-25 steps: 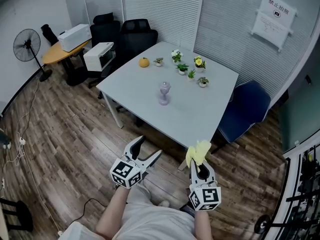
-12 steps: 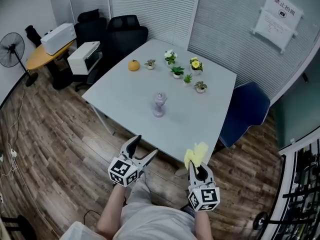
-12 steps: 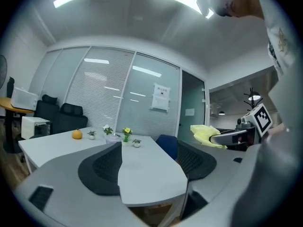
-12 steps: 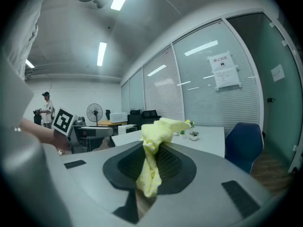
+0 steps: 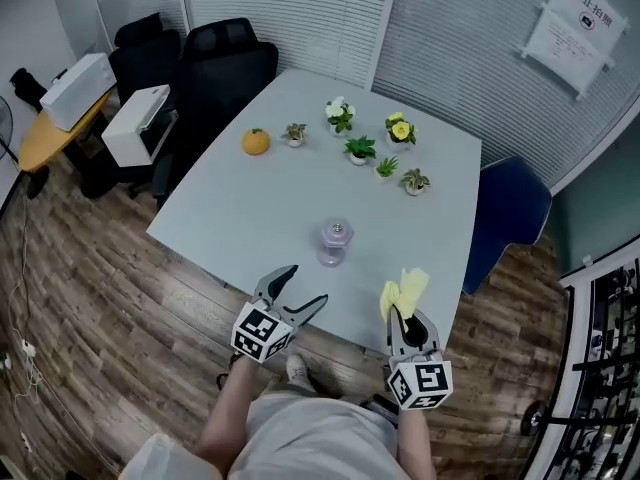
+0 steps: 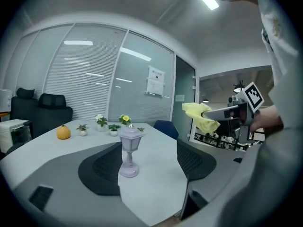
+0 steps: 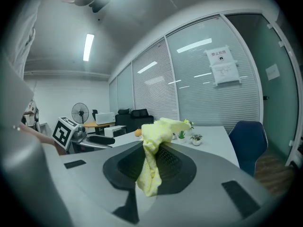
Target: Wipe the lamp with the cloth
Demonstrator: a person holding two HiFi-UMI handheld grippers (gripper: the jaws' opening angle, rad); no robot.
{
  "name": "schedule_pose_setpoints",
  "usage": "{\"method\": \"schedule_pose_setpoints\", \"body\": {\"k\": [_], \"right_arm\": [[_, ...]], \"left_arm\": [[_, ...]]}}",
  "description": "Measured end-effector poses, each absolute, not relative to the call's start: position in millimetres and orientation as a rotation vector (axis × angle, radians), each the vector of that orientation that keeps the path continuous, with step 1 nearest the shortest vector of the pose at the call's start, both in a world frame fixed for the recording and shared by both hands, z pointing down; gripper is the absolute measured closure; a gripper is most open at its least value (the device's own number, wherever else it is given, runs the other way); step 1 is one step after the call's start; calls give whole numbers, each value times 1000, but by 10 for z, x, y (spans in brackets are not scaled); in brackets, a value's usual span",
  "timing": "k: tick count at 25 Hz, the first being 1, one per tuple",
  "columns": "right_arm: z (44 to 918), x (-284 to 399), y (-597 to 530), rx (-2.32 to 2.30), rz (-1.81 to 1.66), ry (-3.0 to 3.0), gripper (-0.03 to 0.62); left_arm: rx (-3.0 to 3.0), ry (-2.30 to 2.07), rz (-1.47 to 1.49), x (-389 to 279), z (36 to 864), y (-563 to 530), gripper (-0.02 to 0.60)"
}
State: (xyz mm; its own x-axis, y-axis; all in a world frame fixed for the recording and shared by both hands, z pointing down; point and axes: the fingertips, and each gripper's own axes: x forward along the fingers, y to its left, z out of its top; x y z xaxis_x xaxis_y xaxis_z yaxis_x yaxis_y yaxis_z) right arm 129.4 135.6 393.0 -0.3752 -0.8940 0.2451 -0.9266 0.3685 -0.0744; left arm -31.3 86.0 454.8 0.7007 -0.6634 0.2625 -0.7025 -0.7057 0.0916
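Our right gripper (image 5: 402, 318) clamps the yellow cloth (image 5: 403, 290) at lower centre; our left gripper (image 5: 303, 288) gapes empty. We've stepped closer: the lamp (image 5: 336, 242) now stands just above them, probably within wiping reach.

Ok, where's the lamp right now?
In the head view the lamp stands upright near the table's near edge, just ahead of the open left gripper.

- The lamp (image 5: 335, 244) stood on the tabletop (image 5: 250, 208) by its near edge.
- Potted plants (image 5: 360, 149) sat by the far edge.
- The left claw (image 5: 305, 286) and right claw (image 5: 402, 320) hung off the near edge.
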Motion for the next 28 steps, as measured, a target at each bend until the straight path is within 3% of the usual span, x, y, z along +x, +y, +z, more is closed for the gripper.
{"method": "schedule_pose_setpoints", "body": {"k": [28], "right_arm": [[4153,657,129,1397,428,-2560,536]], "left_arm": [[2758,-646,802,-234,5744,-117,242]]}}
